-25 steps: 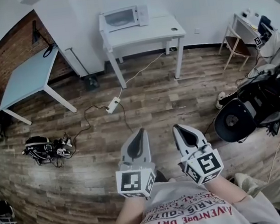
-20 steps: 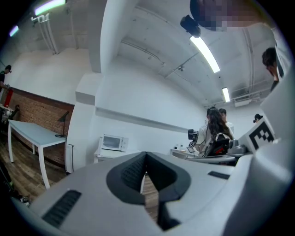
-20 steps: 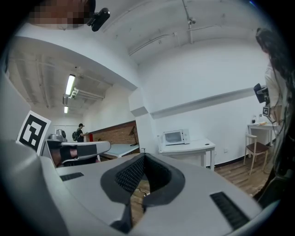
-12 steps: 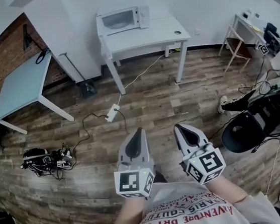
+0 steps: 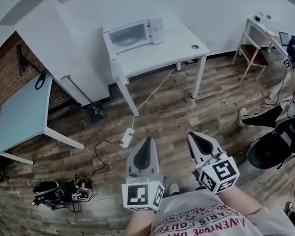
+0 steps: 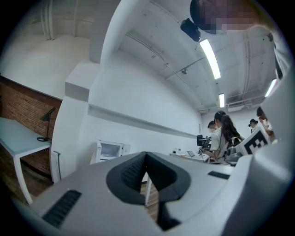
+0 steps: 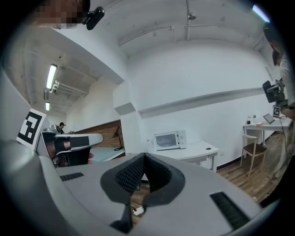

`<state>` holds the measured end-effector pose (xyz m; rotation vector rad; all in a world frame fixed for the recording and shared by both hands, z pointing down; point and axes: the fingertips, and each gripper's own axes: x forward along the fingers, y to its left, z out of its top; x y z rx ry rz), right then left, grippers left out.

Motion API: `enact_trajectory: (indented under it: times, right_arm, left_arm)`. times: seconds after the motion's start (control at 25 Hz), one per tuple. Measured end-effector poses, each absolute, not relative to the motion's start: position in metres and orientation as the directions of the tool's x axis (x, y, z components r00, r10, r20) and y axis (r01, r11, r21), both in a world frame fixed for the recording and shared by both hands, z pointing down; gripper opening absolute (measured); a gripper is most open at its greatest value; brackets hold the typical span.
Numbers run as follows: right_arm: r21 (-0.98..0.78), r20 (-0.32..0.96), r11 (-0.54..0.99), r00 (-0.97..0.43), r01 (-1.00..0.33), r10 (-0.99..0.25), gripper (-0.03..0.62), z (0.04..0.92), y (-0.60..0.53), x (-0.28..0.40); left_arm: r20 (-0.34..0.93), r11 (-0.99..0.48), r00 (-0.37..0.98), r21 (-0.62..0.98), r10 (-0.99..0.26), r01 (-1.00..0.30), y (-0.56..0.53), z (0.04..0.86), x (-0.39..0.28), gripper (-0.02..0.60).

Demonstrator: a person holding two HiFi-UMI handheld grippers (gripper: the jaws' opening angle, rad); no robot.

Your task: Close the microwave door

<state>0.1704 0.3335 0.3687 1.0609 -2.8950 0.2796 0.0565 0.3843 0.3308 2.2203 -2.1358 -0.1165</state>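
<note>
The white microwave (image 5: 128, 35) stands at the back left of a white table (image 5: 178, 39) against the far wall, well ahead of me. A flat panel (image 5: 157, 29) at its right end stands out at an angle and looks like its door. The microwave also shows small in the left gripper view (image 6: 110, 150) and the right gripper view (image 7: 168, 140). My left gripper (image 5: 149, 139) and right gripper (image 5: 191, 134) are side by side close to my body, over the wooden floor, far from the microwave. Both are shut with nothing between the jaws (image 6: 146, 155) (image 7: 144, 156).
A light blue table (image 5: 18, 112) stands at the left by a brick wall. A power strip (image 5: 127, 138) with its cable lies on the floor ahead, and a bundle of gear (image 5: 57, 190) at the left. A black chair (image 5: 271, 148) and a small desk (image 5: 256, 24) are at the right.
The whole view has shifted: the white table and microwave look nearer and larger, and the black chair has slid toward the right edge. Both grippers stay shut in the same place before me.
</note>
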Motion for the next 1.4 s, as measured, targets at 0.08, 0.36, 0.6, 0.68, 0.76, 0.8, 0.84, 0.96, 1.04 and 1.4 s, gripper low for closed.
enact_trajectory:
  times: [0.08,0.36,0.6,0.68,0.76,0.8,0.84,0.96,1.04,1.4]
  right_arm:
    - [-0.153,0.111,0.750,-0.766,-0.643,-0.634,0.008,0.369,0.323,0.156]
    - [-0.152,0.146,0.761,-0.776,-0.630,-0.614,0.008,0.383,0.270,0.121]
    - [-0.157,0.139,0.787,-0.803,-0.596,-0.580,0.008,0.385,0.192,0.095]
    - [-0.154,0.129,0.803,-0.817,-0.576,-0.562,0.008,0.381,0.162,0.087]
    - [-0.148,0.117,0.816,-0.829,-0.559,-0.547,0.008,0.376,0.129,0.082]
    - [-0.144,0.113,0.822,-0.834,-0.551,-0.540,0.009,0.373,0.112,0.080]
    - [-0.139,0.111,0.829,-0.840,-0.542,-0.531,0.009,0.371,0.096,0.078]
    - [-0.131,0.110,0.847,-0.856,-0.516,-0.505,0.008,0.366,0.046,0.074]
    - [-0.126,0.110,0.856,-0.865,-0.501,-0.490,0.009,0.362,0.016,0.073]
    - [-0.136,0.134,0.866,-0.875,-0.481,-0.465,0.008,0.368,-0.075,0.052]
  left_arm:
    - [-0.001,-0.033,0.033,0.100,-0.999,-0.994,0.374,0.336,0.040,0.003]
    - [0.047,0.025,-0.019,0.130,-0.999,-0.991,0.329,0.359,-0.008,0.003]
    - [0.064,0.082,-0.076,0.102,-0.995,-0.991,0.264,0.363,-0.033,0.003]
    - [0.061,0.108,-0.102,0.092,-0.993,-0.990,0.236,0.360,-0.041,0.003]
    - [0.056,0.129,-0.125,0.085,-0.991,-0.988,0.206,0.356,-0.045,0.003]
    - [0.053,0.140,-0.136,0.083,-0.989,-0.987,0.191,0.354,-0.046,0.003]
    - [0.050,0.150,-0.147,0.082,-0.988,-0.985,0.175,0.352,-0.048,0.003]
    - [0.041,0.187,-0.184,0.080,-0.982,-0.979,0.131,0.346,-0.052,0.003]
    - [0.035,0.211,-0.209,0.082,-0.977,-0.974,0.106,0.342,-0.053,0.003]
    - [0.067,0.267,-0.262,0.074,-0.963,-0.961,0.035,0.346,-0.080,0.003]
